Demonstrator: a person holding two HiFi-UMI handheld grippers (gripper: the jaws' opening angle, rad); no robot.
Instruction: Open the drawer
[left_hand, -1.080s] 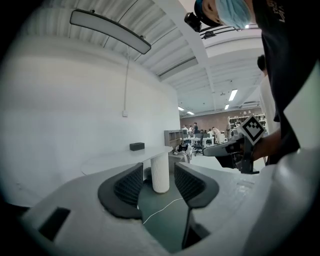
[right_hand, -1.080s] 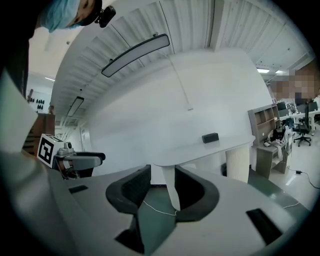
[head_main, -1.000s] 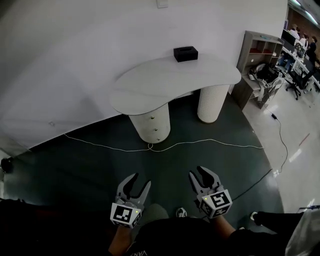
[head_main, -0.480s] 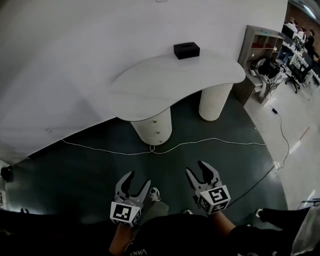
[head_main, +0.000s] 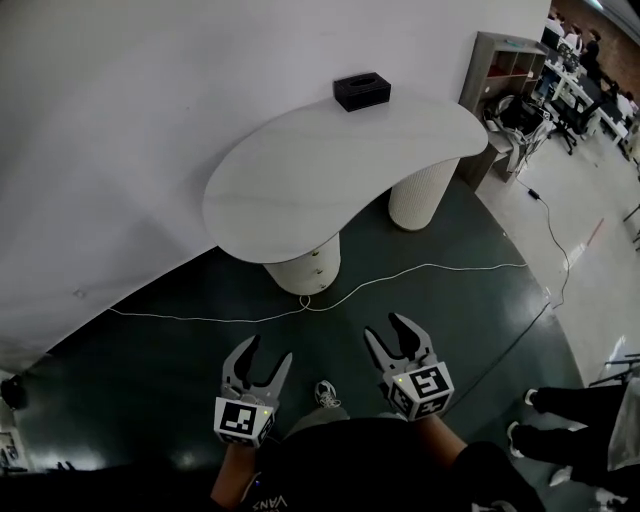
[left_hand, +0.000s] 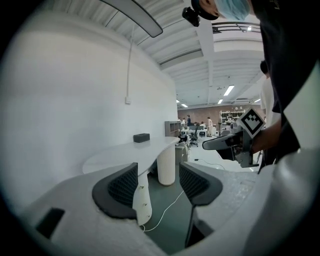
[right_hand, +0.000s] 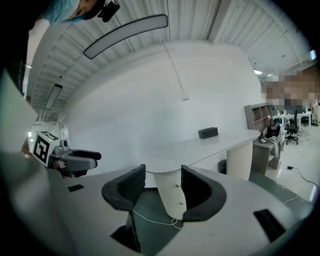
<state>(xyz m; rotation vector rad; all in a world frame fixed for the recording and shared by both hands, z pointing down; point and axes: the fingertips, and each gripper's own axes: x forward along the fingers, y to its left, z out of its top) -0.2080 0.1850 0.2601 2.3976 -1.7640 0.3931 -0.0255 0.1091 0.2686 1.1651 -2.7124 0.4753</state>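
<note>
I hold both tools low in front of me, over the dark green floor (head_main: 150, 350). The left tool (head_main: 267, 352) has its jaws spread wide with nothing between the pads. The right tool (head_main: 388, 335) is just the same, jaws wide apart and empty. The two sit side by side, near each other but not touching, and both point toward the table (head_main: 330, 160).

The drawer stack (head_main: 305, 265) is the rounded white column under the near left end of the curved white table. It stands well apart from both tools, ahead of them across the floor. Small round knobs show down its front, and the drawers look closed. In the left gripper view the column appears in the gap between my jaws, next to the left pad and far beyond it. In the right gripper view it also falls in the gap, closer to the right pad.

A thin white cable (head_main: 400, 275) runs across the floor between the tools and the column and loops at the column's foot. A second ribbed white leg (head_main: 420, 195) carries the table's far end. A black box (head_main: 361, 90) rests on the table's back edge, by the wall.
</note>
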